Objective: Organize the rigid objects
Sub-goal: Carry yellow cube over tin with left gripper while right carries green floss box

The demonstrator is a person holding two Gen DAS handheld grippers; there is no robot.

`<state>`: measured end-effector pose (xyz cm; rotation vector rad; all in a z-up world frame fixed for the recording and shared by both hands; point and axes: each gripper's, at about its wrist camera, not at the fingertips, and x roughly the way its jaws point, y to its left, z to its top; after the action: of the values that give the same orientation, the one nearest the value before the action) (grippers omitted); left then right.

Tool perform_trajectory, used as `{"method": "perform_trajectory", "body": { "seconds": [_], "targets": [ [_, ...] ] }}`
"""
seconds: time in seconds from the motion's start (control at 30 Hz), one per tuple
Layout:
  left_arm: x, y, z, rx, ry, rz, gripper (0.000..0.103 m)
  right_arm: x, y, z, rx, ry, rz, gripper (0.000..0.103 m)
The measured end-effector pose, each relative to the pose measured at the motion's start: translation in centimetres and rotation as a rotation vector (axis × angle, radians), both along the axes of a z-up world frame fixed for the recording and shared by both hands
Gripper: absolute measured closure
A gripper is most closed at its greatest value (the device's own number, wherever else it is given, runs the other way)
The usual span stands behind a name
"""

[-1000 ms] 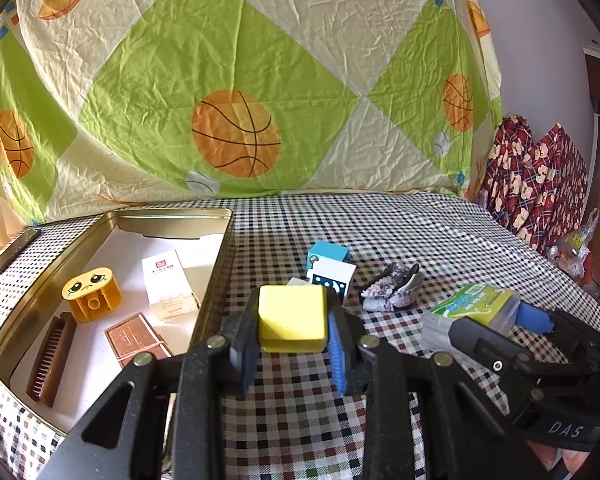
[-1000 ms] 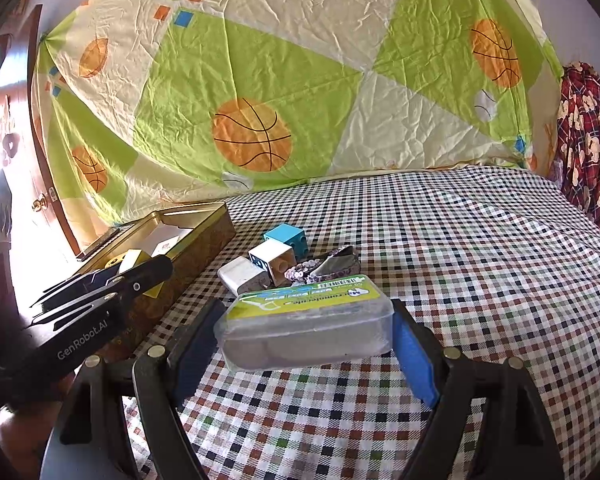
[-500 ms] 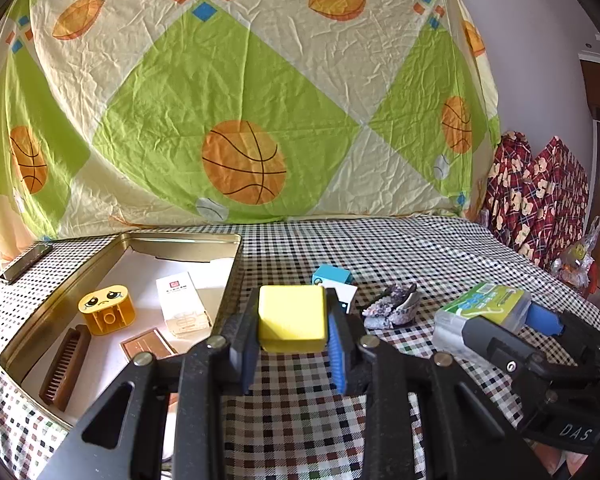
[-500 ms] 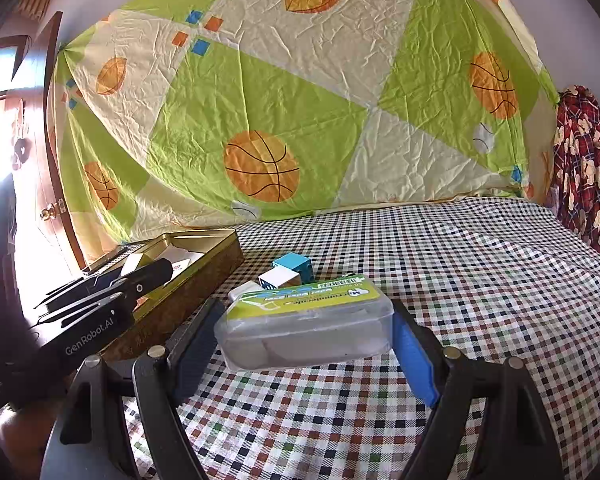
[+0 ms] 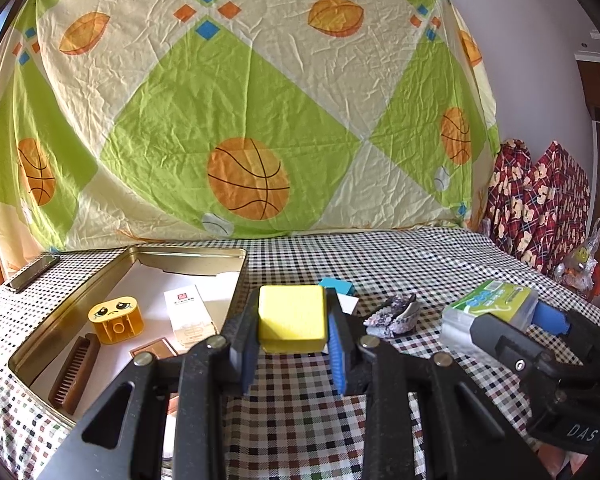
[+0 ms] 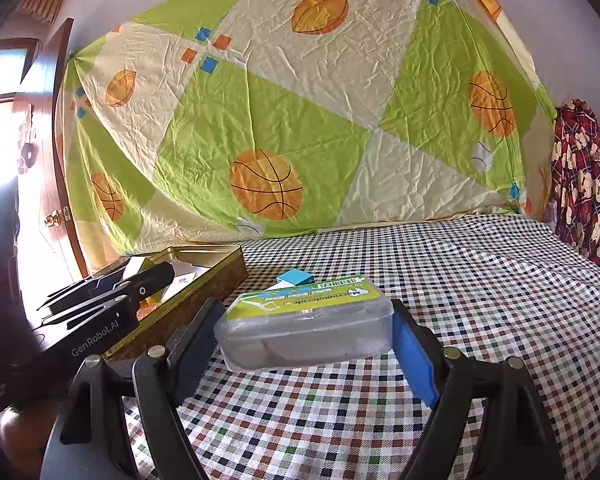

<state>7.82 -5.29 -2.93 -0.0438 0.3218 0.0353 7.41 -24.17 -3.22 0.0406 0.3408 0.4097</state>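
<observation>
Yellow block (image 5: 291, 318) sits pinched in our left gripper (image 5: 292, 354) just right of the gold tin (image 5: 242, 276), ready for dropping in; our right gripper (image 6: 304, 344) clamps 1 clear plastic case (image 6: 306, 330) farther right.

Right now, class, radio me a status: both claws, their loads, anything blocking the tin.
Left claw shut on yellow block. Right claw shut on clear plastic box. Gold tin open, part filled. Nothing seen in the way.

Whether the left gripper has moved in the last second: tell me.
Yes. The left gripper, shut on the yellow block, has risen and tilted up: the gold tin sits lower in its view.
</observation>
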Motion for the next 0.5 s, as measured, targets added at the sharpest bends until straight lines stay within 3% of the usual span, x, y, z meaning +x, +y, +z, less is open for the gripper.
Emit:
{"method": "perform_trajectory", "body": {
  "seconds": [0.5],
  "targets": [
    [-0.6,1.2,0.2,-0.03,-0.024,0.023,0.075,-1.4,-0.3,0.3,0.015,-0.079,-0.032,0.02]
  ]
}}
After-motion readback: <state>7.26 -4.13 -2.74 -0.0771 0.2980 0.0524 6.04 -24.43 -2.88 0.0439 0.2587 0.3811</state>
